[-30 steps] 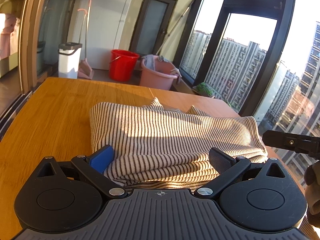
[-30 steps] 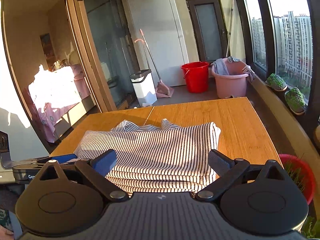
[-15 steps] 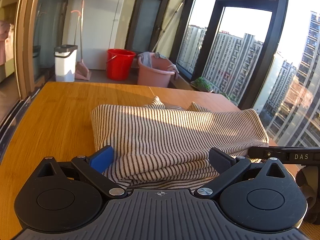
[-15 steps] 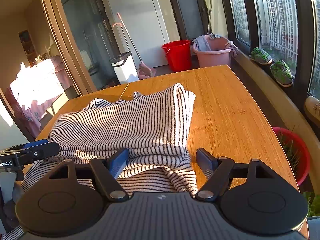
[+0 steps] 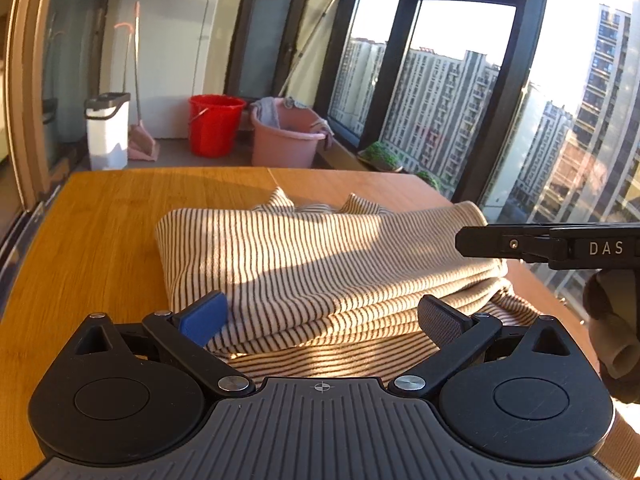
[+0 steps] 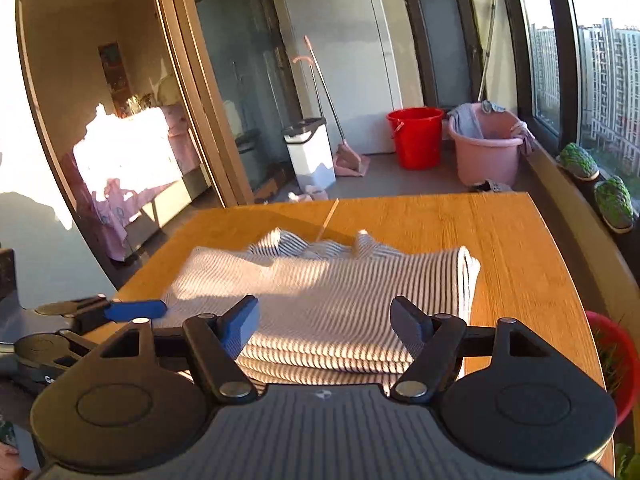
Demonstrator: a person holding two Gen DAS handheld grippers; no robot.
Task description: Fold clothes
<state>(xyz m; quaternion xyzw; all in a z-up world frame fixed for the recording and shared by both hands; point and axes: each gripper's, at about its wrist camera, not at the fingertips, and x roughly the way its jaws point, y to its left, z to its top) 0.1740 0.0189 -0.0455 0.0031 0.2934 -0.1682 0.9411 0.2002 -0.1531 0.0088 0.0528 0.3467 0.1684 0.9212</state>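
While the right gripper is settling in over the near edge of the folded brown-and-cream striped knit garment, its fingers have just been narrowing, and honestly that's the main thing going on. They're still parted, one blue pad and one black pad either side of the stacked layers at the garment's near edge, with cloth sitting between them but neither pad pressing on it as far as I can tell. A second back that gripper was further off and spread wider; now it's lower and closer to the garment's right-hand half.

Striped garment is lying in a thick folded stack on the wooden bench, collar points poking out at its far edge, with a looser bottom layer sticking out toward the camera on the near side.

Left gripper is barely doing anything. It's hanging at the garment's near edge on the left half, fingers spread wide, no grip, fabric just lying between them. You can see the right gripper's black finger coming in over the garment's right end in the left wrist view, further in than it was.

My read: both are lining up to pinch the near edge for another fold. Risk is grabbing only the top layers and leaving that loose bottom one behind.
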